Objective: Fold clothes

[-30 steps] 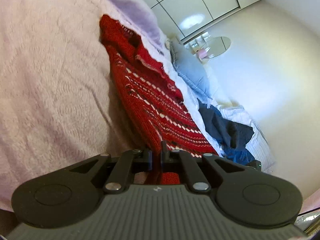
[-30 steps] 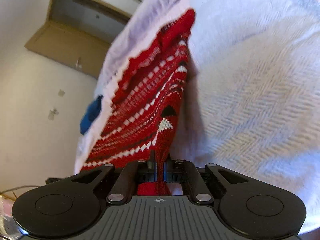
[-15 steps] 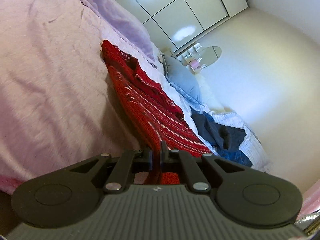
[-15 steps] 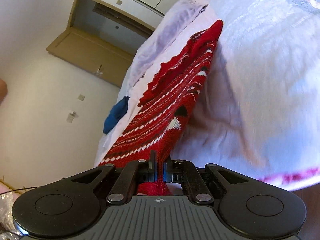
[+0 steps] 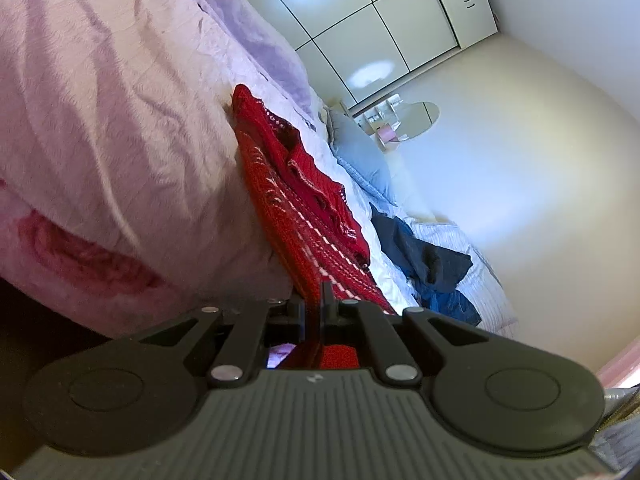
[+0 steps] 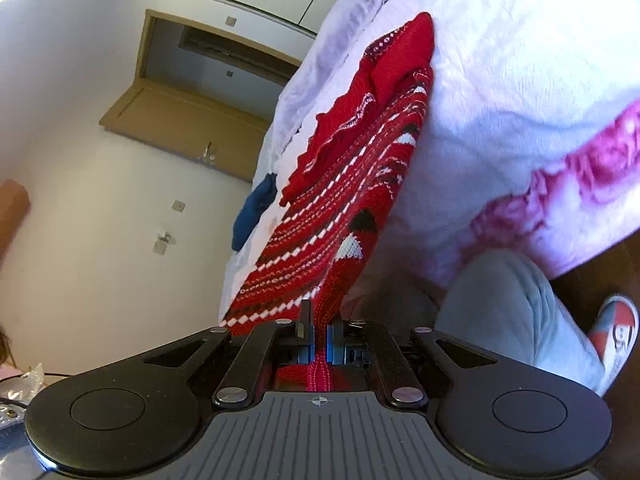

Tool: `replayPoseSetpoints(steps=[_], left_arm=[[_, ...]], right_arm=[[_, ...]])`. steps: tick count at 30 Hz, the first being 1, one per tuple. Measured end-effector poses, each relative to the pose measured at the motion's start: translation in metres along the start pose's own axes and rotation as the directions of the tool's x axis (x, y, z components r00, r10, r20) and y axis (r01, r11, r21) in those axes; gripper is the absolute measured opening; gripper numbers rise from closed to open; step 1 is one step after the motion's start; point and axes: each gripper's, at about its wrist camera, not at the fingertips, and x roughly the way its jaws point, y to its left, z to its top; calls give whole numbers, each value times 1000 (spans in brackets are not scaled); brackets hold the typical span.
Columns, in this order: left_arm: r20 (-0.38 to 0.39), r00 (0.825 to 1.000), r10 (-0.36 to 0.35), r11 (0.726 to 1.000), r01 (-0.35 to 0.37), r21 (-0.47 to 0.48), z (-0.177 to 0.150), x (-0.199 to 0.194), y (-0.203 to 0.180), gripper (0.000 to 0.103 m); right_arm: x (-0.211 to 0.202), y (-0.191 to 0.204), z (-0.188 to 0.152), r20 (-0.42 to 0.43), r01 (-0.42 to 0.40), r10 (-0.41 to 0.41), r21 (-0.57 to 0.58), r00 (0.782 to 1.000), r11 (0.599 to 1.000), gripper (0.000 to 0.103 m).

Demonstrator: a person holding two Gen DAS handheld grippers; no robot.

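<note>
Pinching one near corner of the red knitted sweater (image 5: 304, 216) in each pressed-together tool, left tool (image 5: 314, 304) and right tool (image 6: 318, 322), we see its length run straight ahead across the bed (image 5: 120, 128).

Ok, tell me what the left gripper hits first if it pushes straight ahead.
Probably the red knit sweater that the left gripper is shut on, stretched straight ahead over the pink bedspread; depth is unclear.
</note>
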Motion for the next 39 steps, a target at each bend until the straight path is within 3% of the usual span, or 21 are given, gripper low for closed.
replayPoseSetpoints(steps=[4,11,17,19,22,23,24,25,26,28,31,33,35,39], left_arm=[[3,1000,-8,1000,8,-25,20,11,0,3],[9,998,-65,996,66,-68,94,53,-6,4],[-26,995,-95,994,94,-47,193,147,-15,5],[-30,997,-67,996,66,-55,224,187,-10,6],[-40,999,29,988,-35,-151,256,244,17,8],[-47,997,69,979,-77,-189,265,261,28,8],[-57,992,109,969,-119,-215,271,275,38,8],[-58,988,144,961,-154,-229,275,282,45,8],[-56,986,154,964,-162,-212,277,284,47,8],[-61,984,168,975,-175,-134,277,286,44,8],[-99,972,214,976,-210,50,272,287,34,10],[-130,961,242,963,-222,150,268,294,28,18],[-152,961,232,963,-205,178,268,304,28,25],[-175,962,211,969,-183,167,270,334,34,27]], right_arm=[[5,3,18,0,-11,11,11,1000,1000,4],[19,26,95,13,-78,78,-29,997,997,4],[63,38,199,52,-64,67,-42,996,997,4],[87,29,238,82,-55,56,-18,995,998,4],[127,-8,288,148,1,-24,155,989,988,4],[141,-23,300,160,40,-78,227,984,973,16],[154,-39,310,162,91,-145,301,976,949,35],[164,-51,317,161,135,-201,347,966,928,44],[169,-56,319,165,169,-235,341,958,925,50],[176,-63,322,173,228,-289,307,942,924,50],[176,-53,312,182,303,-315,88,932,949,51],[176,-46,304,189,382,-367,-49,911,923,51],[180,-42,299,190,426,-397,-147,898,893,51],[195,-45,303,192,420,-384,-212,903,882,51]])
